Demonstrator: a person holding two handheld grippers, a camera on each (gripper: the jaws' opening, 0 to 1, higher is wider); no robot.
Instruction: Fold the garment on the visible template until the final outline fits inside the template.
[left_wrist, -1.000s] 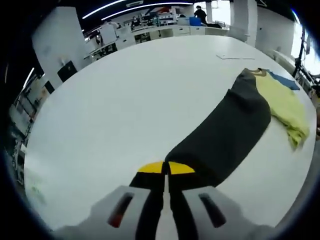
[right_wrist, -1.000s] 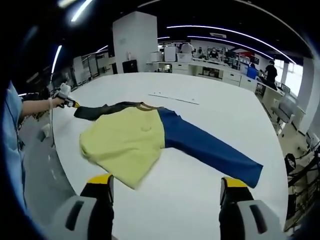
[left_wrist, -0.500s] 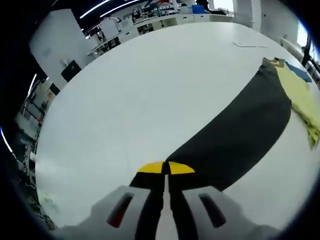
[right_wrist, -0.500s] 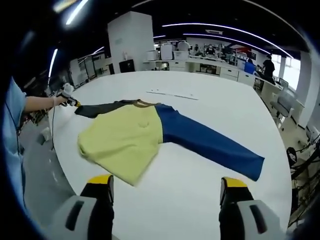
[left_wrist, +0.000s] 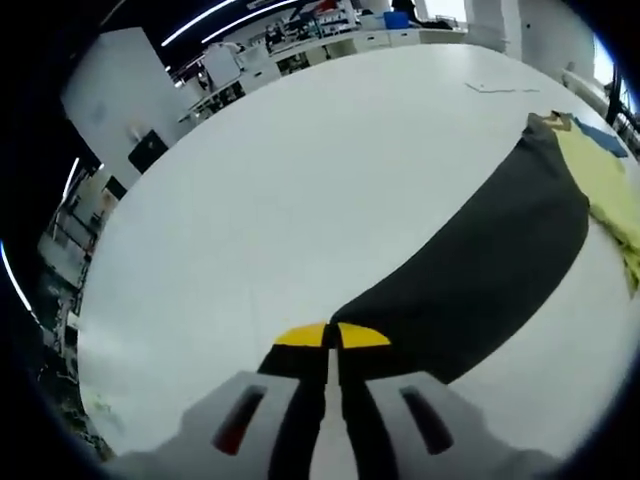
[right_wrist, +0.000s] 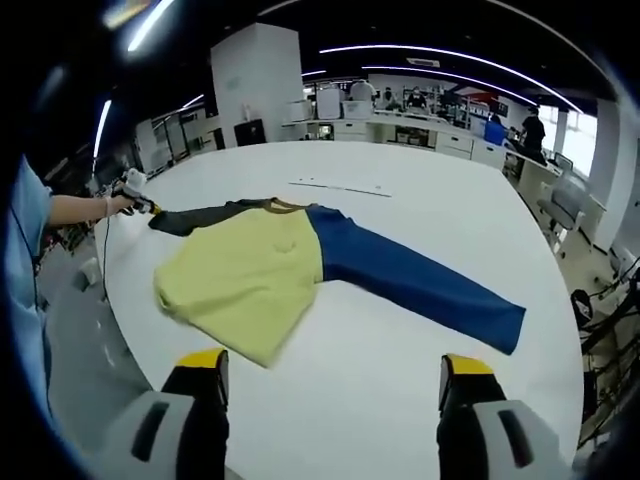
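A long-sleeved garment lies spread on the white table (right_wrist: 400, 230). Its body (right_wrist: 245, 280) is pale yellow, one sleeve (right_wrist: 420, 285) is blue and the other sleeve (right_wrist: 195, 217) is dark grey. In the left gripper view the dark grey sleeve (left_wrist: 480, 270) runs from the jaws up to the yellow body (left_wrist: 610, 190). My left gripper (left_wrist: 331, 336) is shut on the cuff of that sleeve; it also appears at the table's left edge (right_wrist: 135, 203), held by a hand. My right gripper (right_wrist: 335, 372) stands open above the table's near edge, with nothing between its jaws.
A thin marked line (right_wrist: 335, 186) lies on the table beyond the collar. A person's light blue sleeve (right_wrist: 20, 260) stands at the left. Desks, a white pillar (right_wrist: 255, 85) and people fill the background. A chair (right_wrist: 555, 215) stands off the table's right side.
The dark grey sleeve has been drawn out straighter from the body by my left gripper. The right gripper has stayed open and nearly still.
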